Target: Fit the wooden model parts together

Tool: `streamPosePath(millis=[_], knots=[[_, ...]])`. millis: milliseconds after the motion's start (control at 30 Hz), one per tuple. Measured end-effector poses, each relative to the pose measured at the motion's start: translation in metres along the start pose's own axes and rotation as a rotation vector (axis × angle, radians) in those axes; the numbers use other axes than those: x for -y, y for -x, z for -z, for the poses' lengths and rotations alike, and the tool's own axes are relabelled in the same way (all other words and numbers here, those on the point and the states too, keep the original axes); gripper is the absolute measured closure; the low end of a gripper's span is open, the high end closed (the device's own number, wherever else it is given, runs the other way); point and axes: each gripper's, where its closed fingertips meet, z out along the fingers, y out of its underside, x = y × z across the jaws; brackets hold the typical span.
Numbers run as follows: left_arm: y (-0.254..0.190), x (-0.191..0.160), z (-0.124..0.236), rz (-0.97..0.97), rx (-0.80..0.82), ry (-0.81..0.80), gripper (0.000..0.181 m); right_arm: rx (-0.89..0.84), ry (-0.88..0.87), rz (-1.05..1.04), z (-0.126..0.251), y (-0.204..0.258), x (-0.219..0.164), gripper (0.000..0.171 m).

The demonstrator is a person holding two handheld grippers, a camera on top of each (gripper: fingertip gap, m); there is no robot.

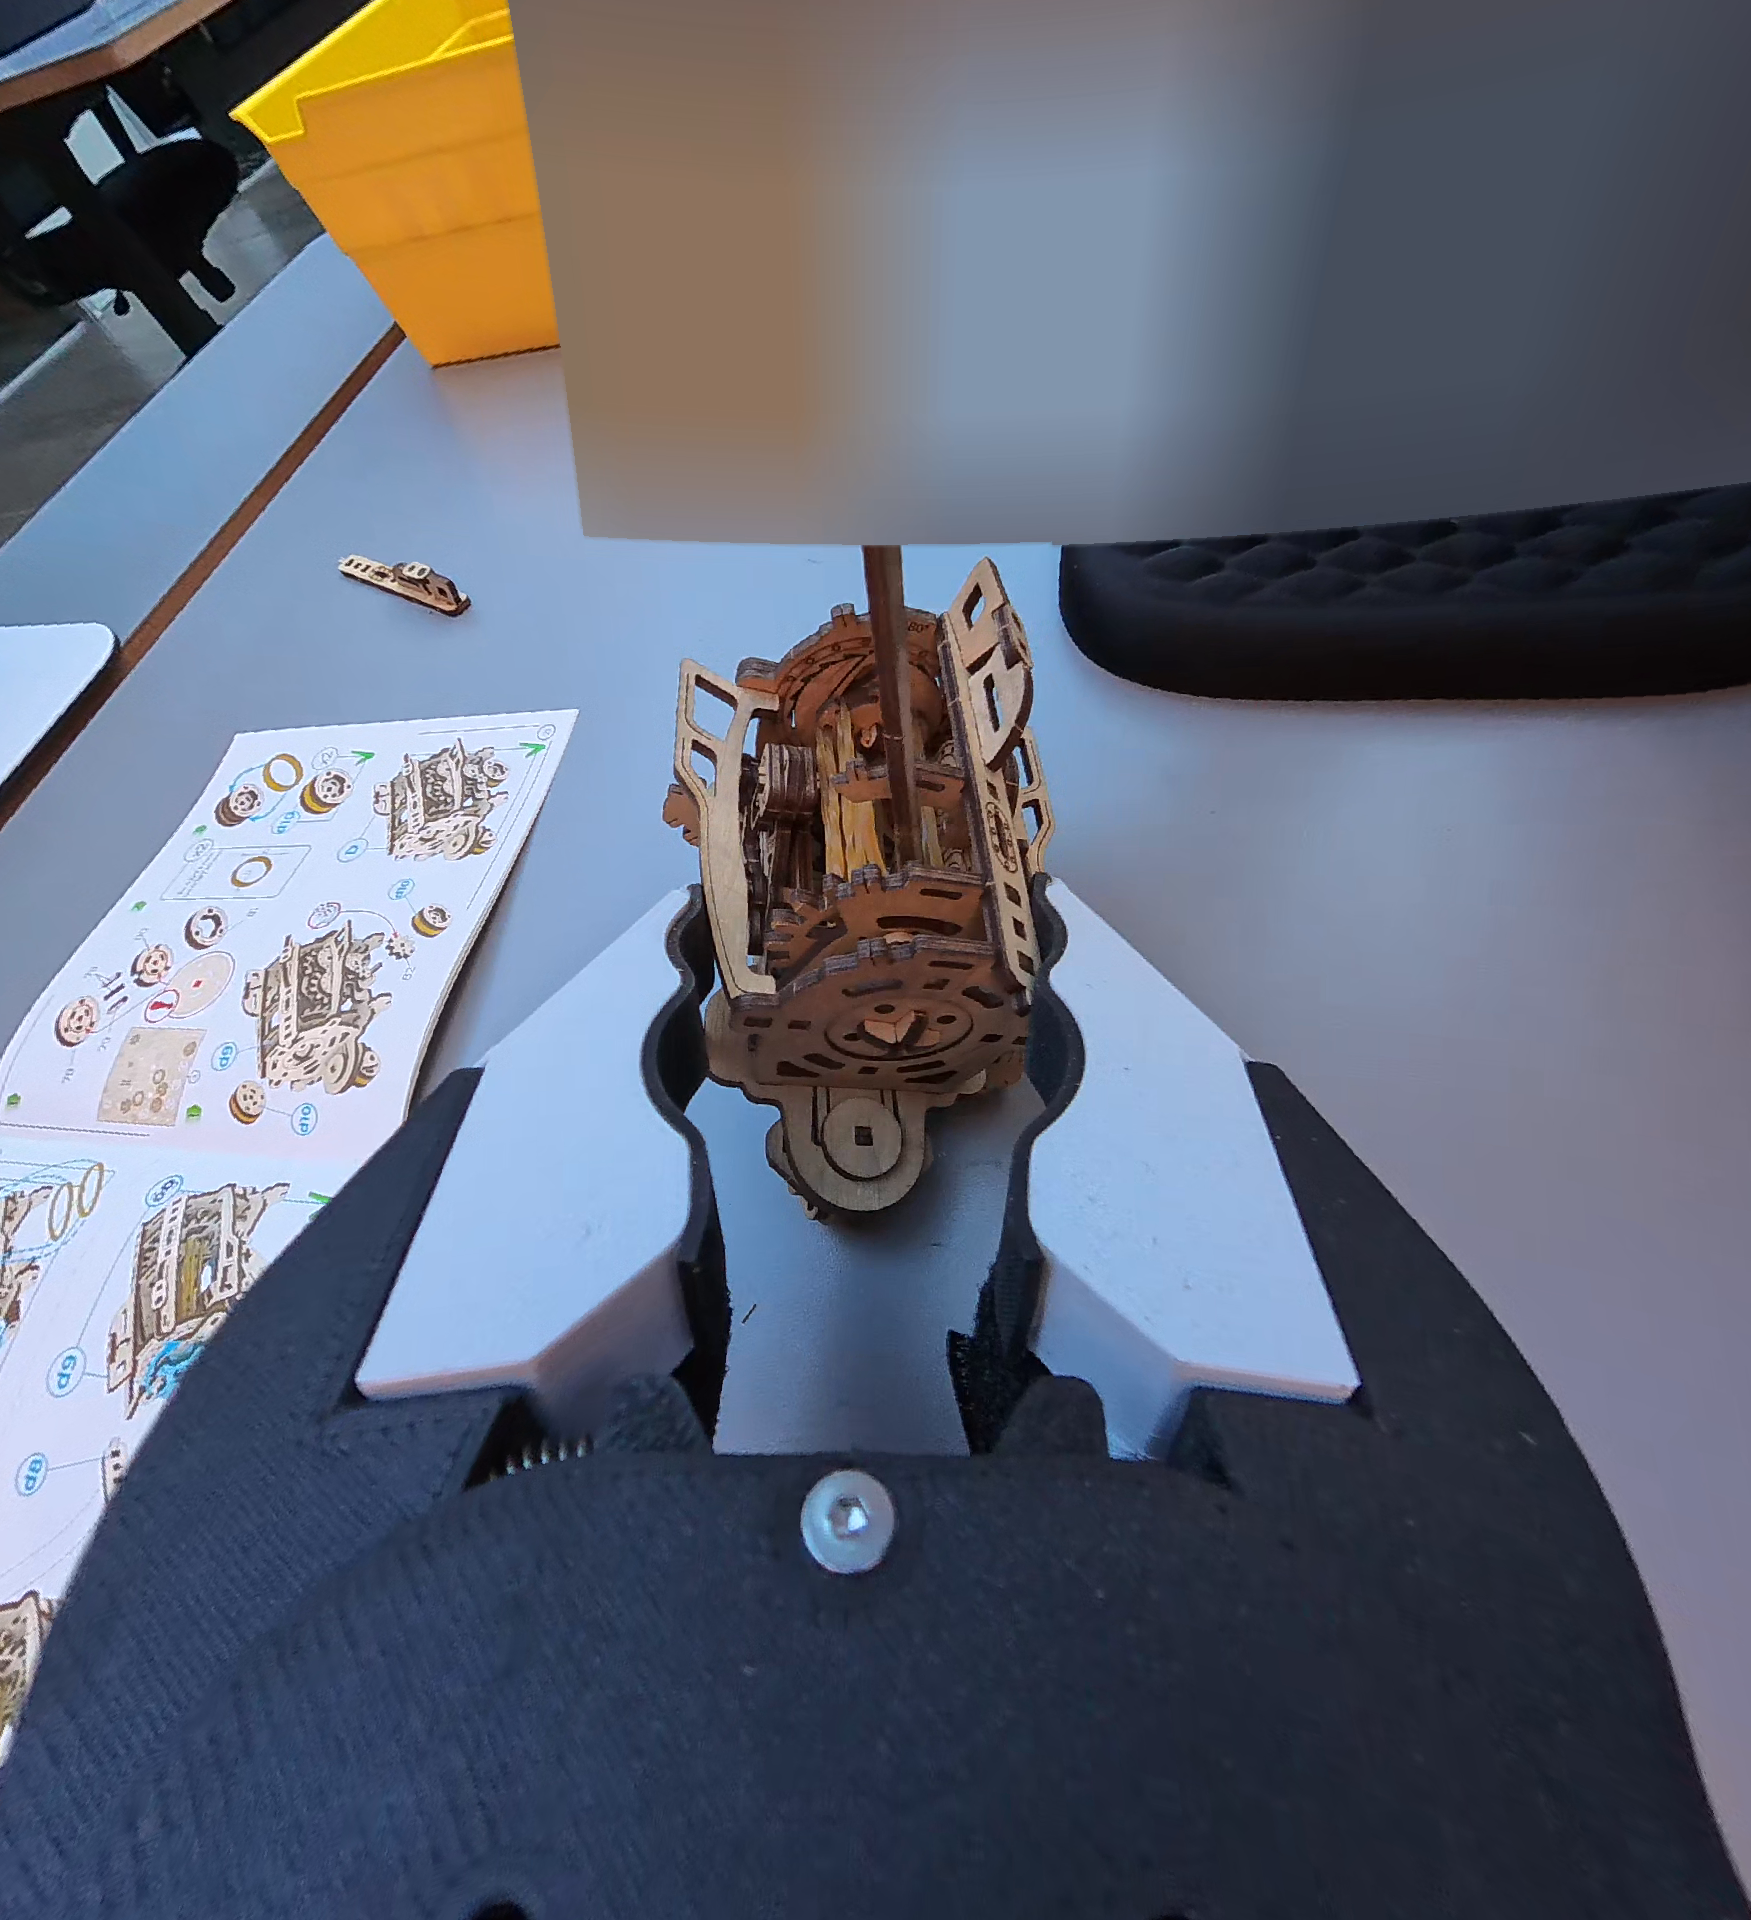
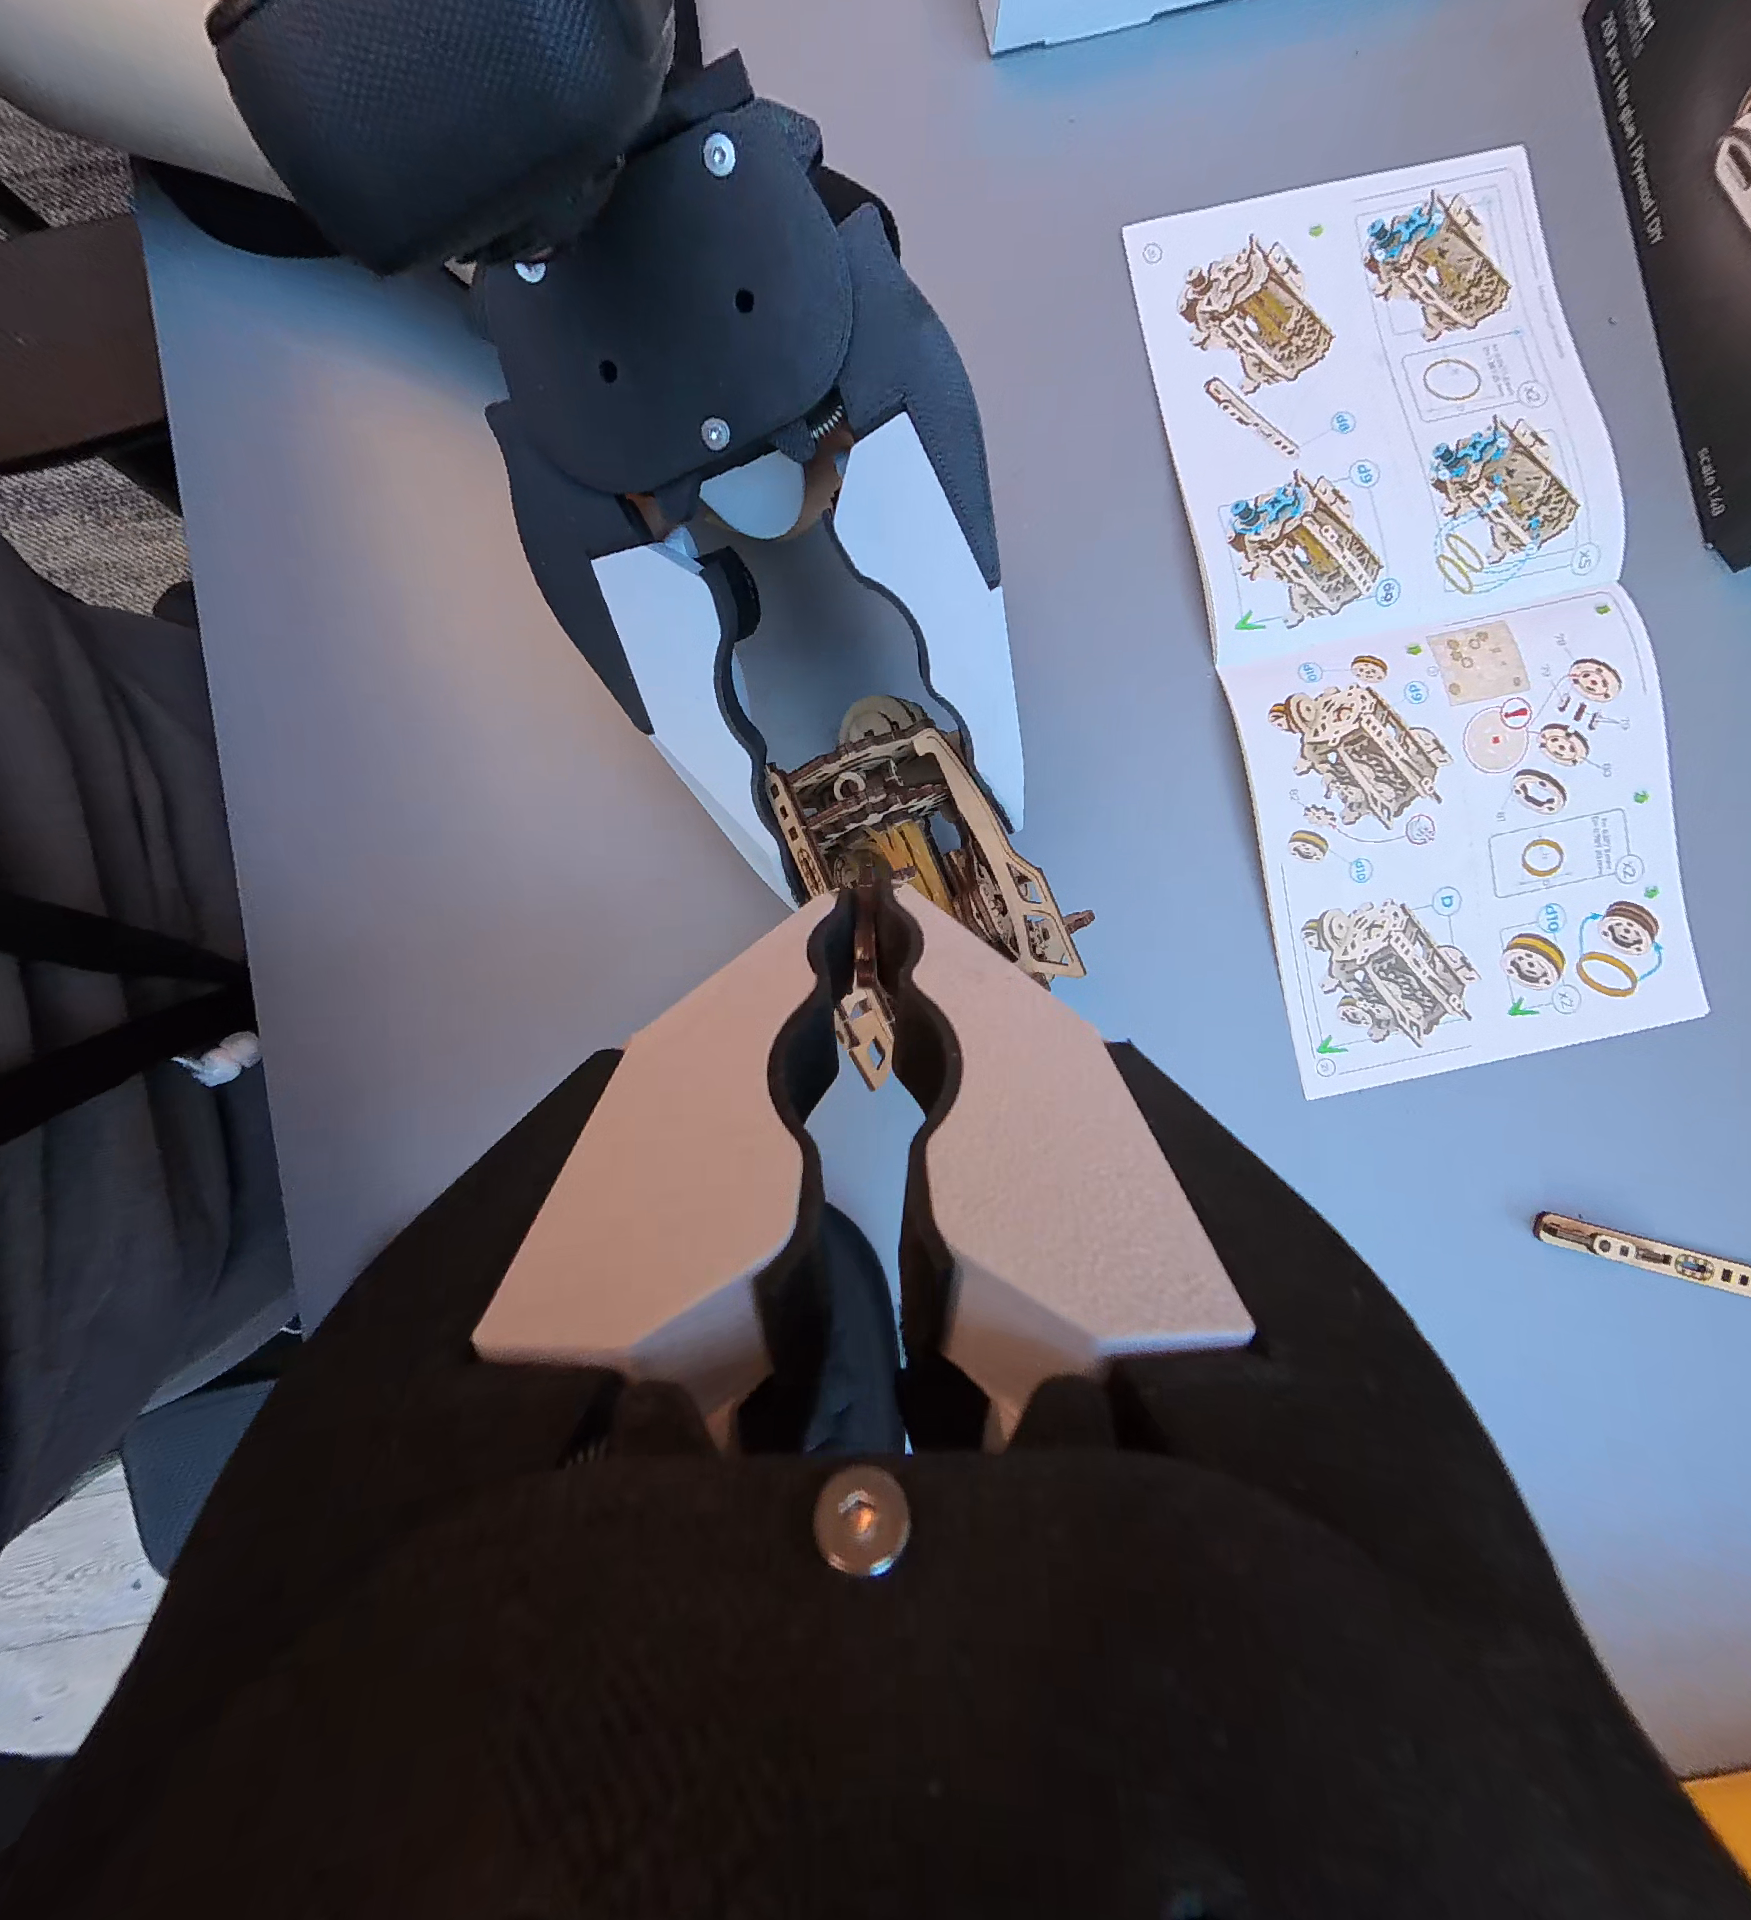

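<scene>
A brown wooden model (image 1: 871, 883) of gears and lattice walls stands on the grey table (image 1: 1370, 987). My left gripper (image 1: 869, 899) is shut on its sides near the base. In the right wrist view, my right gripper (image 2: 866, 902) is shut on a thin wooden strip (image 2: 863, 1013), edge-on between the jaws. The strip's tip reaches into the top of the model (image 2: 912, 831), which the left gripper (image 2: 897, 852) holds. In the left wrist view the strip (image 1: 890, 686) comes down from above into the model. A blurred patch hides the right gripper there.
An open instruction booklet (image 2: 1422, 623) lies beside the model; it also shows in the left wrist view (image 1: 279, 914). A loose wooden strip (image 2: 1660, 1257) lies on the table, also in the left wrist view (image 1: 403, 584). There are also a yellow bin (image 1: 424, 177), a black wrist rest (image 1: 1453, 603) and a black box (image 2: 1733, 260).
</scene>
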Motion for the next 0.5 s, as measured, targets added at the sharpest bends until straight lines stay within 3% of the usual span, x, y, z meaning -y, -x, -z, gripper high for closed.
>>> streamPosePath(millis=[500], knots=[[-0.0005,0.0002,0.0002,-0.009,-0.002,-0.008,0.122,0.061,0.000,-0.009,0.0013,0.0065,-0.0046,0.170]])
